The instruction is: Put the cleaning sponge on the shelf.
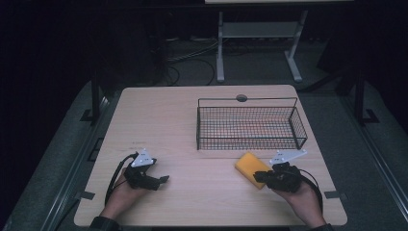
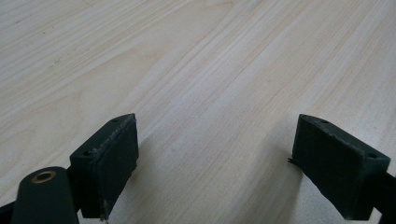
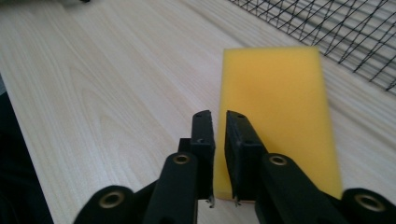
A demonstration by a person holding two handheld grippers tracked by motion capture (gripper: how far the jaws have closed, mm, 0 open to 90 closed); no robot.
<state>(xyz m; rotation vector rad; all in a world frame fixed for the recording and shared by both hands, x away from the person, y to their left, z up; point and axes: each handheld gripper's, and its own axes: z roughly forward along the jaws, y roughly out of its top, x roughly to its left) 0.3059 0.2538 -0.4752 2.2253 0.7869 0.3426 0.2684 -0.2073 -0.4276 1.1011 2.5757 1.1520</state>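
A yellow rectangular sponge (image 1: 250,166) lies on the light wooden table (image 1: 192,130) just in front of a black wire basket (image 1: 248,99). My right gripper (image 1: 258,177) is at the sponge's near end. In the right gripper view its jaws stand almost together, with the near left edge of the sponge (image 3: 280,107) pinched in the narrow gap of the right gripper (image 3: 220,122). My left gripper (image 1: 164,180) rests at the table's front left. In the left gripper view the left gripper (image 2: 215,149) is open wide over bare wood, with nothing between its jaws.
The wire basket (image 3: 336,32) stands at the back right of the table, and I see nothing in it. A round grommet (image 1: 241,98) sits at the table's far edge. A white desk frame (image 1: 260,43) and cables lie on the floor beyond.
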